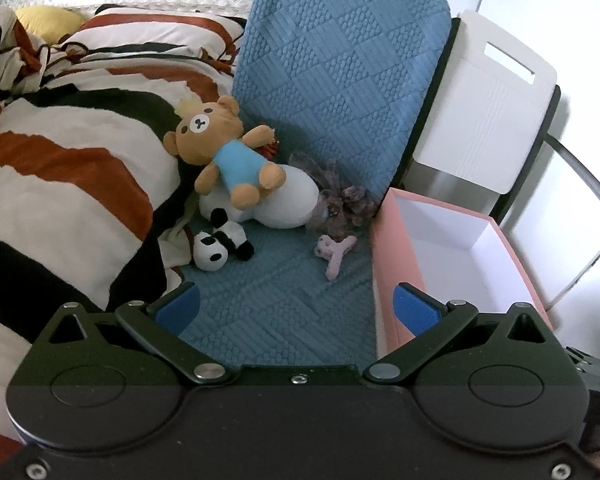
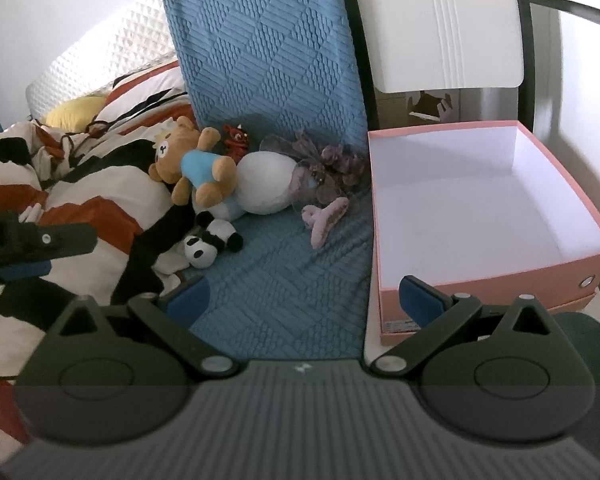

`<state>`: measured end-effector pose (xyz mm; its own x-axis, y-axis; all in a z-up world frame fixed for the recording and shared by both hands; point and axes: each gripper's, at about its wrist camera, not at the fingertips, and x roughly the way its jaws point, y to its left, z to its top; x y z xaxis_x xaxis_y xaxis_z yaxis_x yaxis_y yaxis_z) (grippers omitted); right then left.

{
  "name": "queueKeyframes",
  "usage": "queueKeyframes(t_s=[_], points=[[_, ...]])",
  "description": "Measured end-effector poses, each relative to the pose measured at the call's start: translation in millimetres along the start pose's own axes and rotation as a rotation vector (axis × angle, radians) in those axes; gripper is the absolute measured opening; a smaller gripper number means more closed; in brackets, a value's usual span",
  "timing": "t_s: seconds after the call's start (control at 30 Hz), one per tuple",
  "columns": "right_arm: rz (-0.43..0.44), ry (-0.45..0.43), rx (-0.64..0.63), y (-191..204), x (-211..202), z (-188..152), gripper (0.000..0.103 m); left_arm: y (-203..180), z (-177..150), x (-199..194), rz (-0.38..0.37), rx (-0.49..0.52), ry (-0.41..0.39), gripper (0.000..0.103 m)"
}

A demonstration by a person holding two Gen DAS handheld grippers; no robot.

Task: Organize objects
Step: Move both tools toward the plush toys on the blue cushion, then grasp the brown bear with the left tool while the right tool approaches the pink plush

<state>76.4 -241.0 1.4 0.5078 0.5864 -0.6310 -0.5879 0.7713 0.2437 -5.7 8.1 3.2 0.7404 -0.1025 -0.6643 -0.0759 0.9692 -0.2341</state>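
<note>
A brown teddy bear (image 1: 224, 148) in a light-blue shirt lies on a white plush (image 1: 288, 200) on the blue quilted mat (image 1: 284, 304). A small panda plush (image 1: 220, 246), a pink hair claw (image 1: 336, 254), a purple gauzy item (image 1: 340, 196) and a small red toy (image 2: 236, 142) lie beside them. An empty pink box (image 2: 480, 276) with a white inside stands to the right. My left gripper (image 1: 296, 308) and my right gripper (image 2: 304, 300) are both open and empty, held back from the toys. The same toys show in the right wrist view: bear (image 2: 192, 164), panda (image 2: 212, 244), claw (image 2: 324, 216).
A striped orange, black and cream duvet (image 1: 60, 168) is piled on the left. A blue cushion (image 1: 340, 80) stands upright behind the toys. A white chair back (image 1: 488, 116) is behind the box. The left gripper's tip (image 2: 32, 240) shows at the right view's left edge.
</note>
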Motion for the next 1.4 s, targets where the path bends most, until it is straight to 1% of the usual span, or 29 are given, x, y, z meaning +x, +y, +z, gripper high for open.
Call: queueKeyframes(t_s=[0.2, 0.4, 0.5, 0.63, 0.73, 0.83, 0.9, 0.97, 1.07, 1.13, 1.33, 1.4], points=[[-0.007, -0.030, -0.014, 2, 5, -3, 0.103, 4, 2, 9, 0.000, -0.012, 0.000, 0.103], [0.000, -0.017, -0.023, 3, 18, -4, 0.103, 5, 4, 20, 0.002, -0.005, -0.020, 0.103], [0.001, -0.029, -0.018, 4, 28, -8, 0.103, 9, 5, 31, -0.022, -0.030, -0.028, 0.103], [-0.009, -0.051, -0.018, 7, 42, -10, 0.103, 12, 7, 42, -0.007, -0.024, -0.064, 0.103], [-0.005, -0.076, -0.015, 7, 49, -9, 0.103, 20, 11, 51, -0.003, -0.050, -0.086, 0.103], [-0.005, -0.100, -0.043, 9, 57, -12, 0.103, 29, 18, 60, 0.018, -0.088, -0.111, 0.103], [0.008, -0.104, -0.060, 11, 65, -15, 0.103, 33, 24, 67, 0.025, -0.094, -0.126, 0.103], [0.012, -0.096, -0.076, 13, 73, -16, 0.103, 36, 30, 75, 0.046, -0.082, -0.134, 0.103], [0.019, -0.110, -0.113, 18, 80, -14, 0.103, 37, 37, 86, 0.061, -0.050, -0.143, 0.103], [0.011, -0.121, -0.139, 21, 83, -12, 0.103, 36, 41, 98, 0.049, -0.018, -0.149, 0.103], [0.014, -0.159, -0.216, 25, 89, -2, 0.103, 32, 46, 142, 0.033, 0.016, -0.114, 0.103], [0.025, -0.175, -0.268, 28, 94, -1, 0.103, 31, 49, 158, 0.041, 0.043, -0.095, 0.103]])
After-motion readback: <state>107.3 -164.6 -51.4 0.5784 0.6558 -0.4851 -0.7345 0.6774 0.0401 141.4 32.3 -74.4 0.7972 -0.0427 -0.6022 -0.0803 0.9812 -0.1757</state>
